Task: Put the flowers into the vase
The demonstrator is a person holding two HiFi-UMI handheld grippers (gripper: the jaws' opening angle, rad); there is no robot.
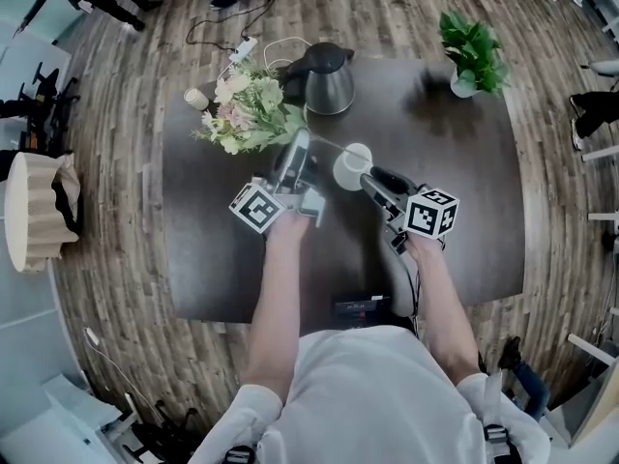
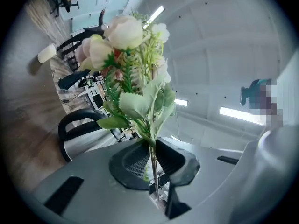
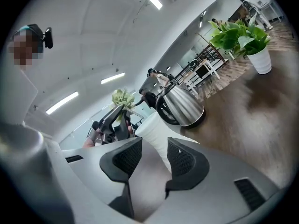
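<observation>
A bunch of pale artificial flowers [image 1: 247, 114] with green leaves hangs over the dark table [image 1: 464, 191], left of the kettle. My left gripper [image 1: 298, 145] is shut on its thin stems; in the left gripper view the stems run between the closed pads [image 2: 152, 146], with the blooms [image 2: 124, 34] above. A white vase [image 1: 352, 165] stands upright mid-table, just right of that gripper. My right gripper [image 1: 372, 179] sits at the vase's right side, jaws open. In the right gripper view the vase [image 3: 156, 125] rises just beyond the parted fingertips [image 3: 154, 146], partly behind the right finger.
A steel kettle [image 1: 324, 80] stands behind the vase. A potted green plant [image 1: 471, 54] is at the far right corner and a small pale cup [image 1: 196, 98] at the far left. A dark device [image 1: 360, 310] lies at the near edge.
</observation>
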